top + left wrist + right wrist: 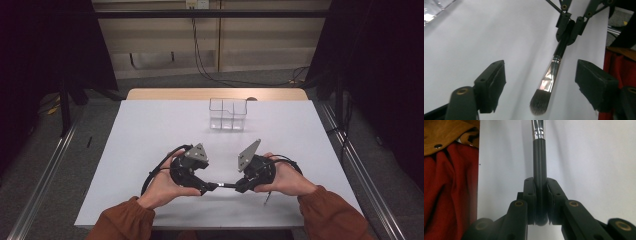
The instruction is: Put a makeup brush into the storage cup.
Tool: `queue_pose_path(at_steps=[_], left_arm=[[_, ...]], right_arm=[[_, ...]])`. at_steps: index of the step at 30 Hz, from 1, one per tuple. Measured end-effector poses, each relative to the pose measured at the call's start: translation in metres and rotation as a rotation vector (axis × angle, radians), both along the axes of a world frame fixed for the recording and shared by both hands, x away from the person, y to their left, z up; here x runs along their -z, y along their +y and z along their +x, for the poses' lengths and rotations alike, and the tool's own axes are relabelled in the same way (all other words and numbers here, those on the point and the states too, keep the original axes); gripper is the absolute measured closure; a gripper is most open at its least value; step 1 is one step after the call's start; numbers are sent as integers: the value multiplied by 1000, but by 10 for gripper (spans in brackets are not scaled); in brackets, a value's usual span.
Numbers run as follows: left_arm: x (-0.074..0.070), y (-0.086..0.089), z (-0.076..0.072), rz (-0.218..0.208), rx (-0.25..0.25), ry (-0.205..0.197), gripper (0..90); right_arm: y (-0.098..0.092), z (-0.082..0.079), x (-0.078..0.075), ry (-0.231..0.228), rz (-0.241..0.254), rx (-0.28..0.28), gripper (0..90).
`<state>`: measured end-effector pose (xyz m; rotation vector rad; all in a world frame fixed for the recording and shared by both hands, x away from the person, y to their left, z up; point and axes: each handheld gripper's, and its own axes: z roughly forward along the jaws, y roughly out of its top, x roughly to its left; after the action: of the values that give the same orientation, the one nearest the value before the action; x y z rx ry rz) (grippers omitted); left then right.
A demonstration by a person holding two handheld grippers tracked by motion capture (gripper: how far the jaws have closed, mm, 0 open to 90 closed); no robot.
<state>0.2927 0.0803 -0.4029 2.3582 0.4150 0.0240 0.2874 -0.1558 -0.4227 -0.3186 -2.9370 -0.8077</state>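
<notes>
White table point(150, 130), hands level, makeup brush point(549, 80) between.

Glossy-handled brush point(549, 77), clear plastic organizer point(228, 113)

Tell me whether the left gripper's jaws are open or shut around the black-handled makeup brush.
Open. The left gripper has its black pads standing apart on either side of the black-handled makeup brush, touching neither side; the right gripper clamps its handle.

A white table point(150, 135) sits centre stage on a grey carpeted floor point(95, 120), metal rails point(45, 170) running along both sides. Behind it, a pale panelled wall point(265, 45) with black cables point(205, 65) dangling down, dark curtains point(395, 75) flanking.
</notes>
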Motion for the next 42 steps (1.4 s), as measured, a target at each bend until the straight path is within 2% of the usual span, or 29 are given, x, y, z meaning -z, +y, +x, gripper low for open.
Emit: queue_pose_path(at_steps=[1, 3, 5, 9, 11, 14, 16, 19, 21, 25, 27, 30, 35, 38, 42], left_arm=[[0, 0, 0, -1, -1, 0, 188], [-1, 1, 0, -7, -1, 0, 181], [-1, 2, 0, -7, -8, -8, 134], [0, 5, -1, -17, -43, 2, 96], [-3, 8, -2, -31, -53, 4, 84], [-8, 15, -4, -76, -58, 5, 53], [-9, 20, -6, -85, -52, -10, 42], [-9, 29, -11, -108, -75, -20, 43], [-8, 37, -13, -124, -76, -37, 44], [0, 49, -15, -142, -136, -54, 40], [4, 52, -16, -142, -147, -52, 38], [9, 56, -17, -166, -170, -52, 33], [14, 56, -17, -177, -177, -63, 33], [15, 55, -18, -185, -175, -63, 33], [17, 55, -17, -187, -179, -57, 33]], right_arm=[[-1, 1, 1, -12, 9, 3, 797], [-2, 1, 1, -6, 3, 13, 796], [-4, 1, 1, 2, 1, 24, 796], [-6, 1, 3, 2, 1, 37, 796], [-9, 1, 4, 5, 4, 47, 796], [-13, 1, 4, 7, 16, 61, 796], [-17, 2, 4, 12, 30, 72, 796], [-23, 2, 4, 14, 41, 91, 796], [-26, 0, 4, 11, 43, 102, 796], [-29, -1, 6, 16, 44, 125, 796], [-31, -1, 9, 20, 37, 139, 796], [-34, -3, 11, 24, 42, 160, 796], [-41, -4, 11, 18, 101, 194, 796], [-44, -5, 12, 19, 155, 213, 796], [-46, -6, 14, 7, 202, 237, 796]])
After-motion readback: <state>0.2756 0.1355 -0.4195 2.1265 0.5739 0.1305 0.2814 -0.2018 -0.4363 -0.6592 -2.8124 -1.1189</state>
